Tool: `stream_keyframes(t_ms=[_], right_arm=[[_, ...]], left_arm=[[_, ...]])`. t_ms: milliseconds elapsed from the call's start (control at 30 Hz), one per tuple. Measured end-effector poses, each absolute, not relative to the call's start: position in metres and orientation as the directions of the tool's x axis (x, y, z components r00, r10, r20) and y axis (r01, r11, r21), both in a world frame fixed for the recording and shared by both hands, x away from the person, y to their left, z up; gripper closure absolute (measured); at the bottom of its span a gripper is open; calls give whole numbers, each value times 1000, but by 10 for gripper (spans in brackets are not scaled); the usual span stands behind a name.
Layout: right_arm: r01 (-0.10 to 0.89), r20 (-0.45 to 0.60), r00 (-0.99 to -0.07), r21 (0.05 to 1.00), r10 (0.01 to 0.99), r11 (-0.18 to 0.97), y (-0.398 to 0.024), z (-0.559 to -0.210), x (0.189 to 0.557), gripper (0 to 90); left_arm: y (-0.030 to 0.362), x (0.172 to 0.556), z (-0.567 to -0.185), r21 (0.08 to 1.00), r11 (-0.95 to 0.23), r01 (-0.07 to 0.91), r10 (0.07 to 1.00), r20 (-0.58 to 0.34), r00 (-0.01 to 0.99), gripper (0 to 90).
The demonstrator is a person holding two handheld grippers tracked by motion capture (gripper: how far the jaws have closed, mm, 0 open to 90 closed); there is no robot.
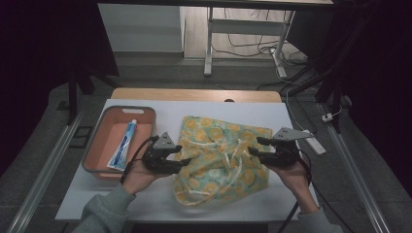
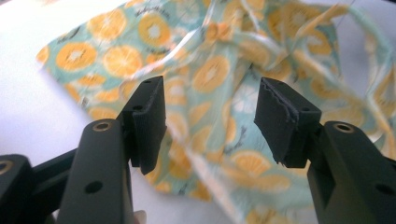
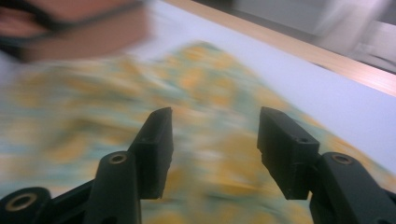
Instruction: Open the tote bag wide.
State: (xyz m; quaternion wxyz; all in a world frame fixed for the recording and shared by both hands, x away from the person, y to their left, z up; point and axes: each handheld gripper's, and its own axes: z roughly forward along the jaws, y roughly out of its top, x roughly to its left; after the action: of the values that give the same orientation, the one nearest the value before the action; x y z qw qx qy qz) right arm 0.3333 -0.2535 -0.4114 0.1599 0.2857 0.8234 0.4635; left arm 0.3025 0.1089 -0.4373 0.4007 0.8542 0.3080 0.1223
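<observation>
**Bench contents, near to far**

Left gripper [image 1: 180, 154]: near left, jaws apart, nothing between them, held at the left edge of the drawstring bag.
Right gripper [image 1: 254, 146]: near right, jaws apart, empty, at the bag's right edge.
Drawstring bag [image 1: 221, 155]: orange-slice print on teal, lying crumpled on the white bench [image 1: 165, 109] between both grippers, cords loose across it.
Orange tray [image 1: 97, 150]: left of the bag.
Toothpaste tube [image 1: 124, 145]: lying inside the tray, cap toward the far side.

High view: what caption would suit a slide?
Two open hand-held grippers, left and right, flank an orange-print bag; toothpaste in tray.
</observation>
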Motion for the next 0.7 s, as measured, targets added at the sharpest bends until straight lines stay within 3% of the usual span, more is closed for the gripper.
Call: stream_keyframes(t_ms=[67, 267, 467, 533, 700], right_arm=[[290, 8, -860, 830, 510, 476, -226, -411, 312, 410], [264, 41, -936, 738, 348, 622, -182, -434, 288, 358], [257, 46, -956, 607, 289, 752, -162, -479, 271, 353], [249, 19, -957, 572, 291, 782, -162, -489, 267, 385], [266, 30, -956, 517, 293, 814, -168, -504, 265, 631]], left_arm=[[102, 305, -439, 752, -505, 423, 608, -38, 793, 427], [83, 311, -449, 707, -580, 403, 570, -1, 822, 432], [71, 321, -459, 681, -606, 412, 557, -7, 831, 437], [67, 323, -462, 668, -620, 412, 548, -9, 837, 438], [60, 328, -470, 638, -648, 416, 535, -8, 845, 437]])
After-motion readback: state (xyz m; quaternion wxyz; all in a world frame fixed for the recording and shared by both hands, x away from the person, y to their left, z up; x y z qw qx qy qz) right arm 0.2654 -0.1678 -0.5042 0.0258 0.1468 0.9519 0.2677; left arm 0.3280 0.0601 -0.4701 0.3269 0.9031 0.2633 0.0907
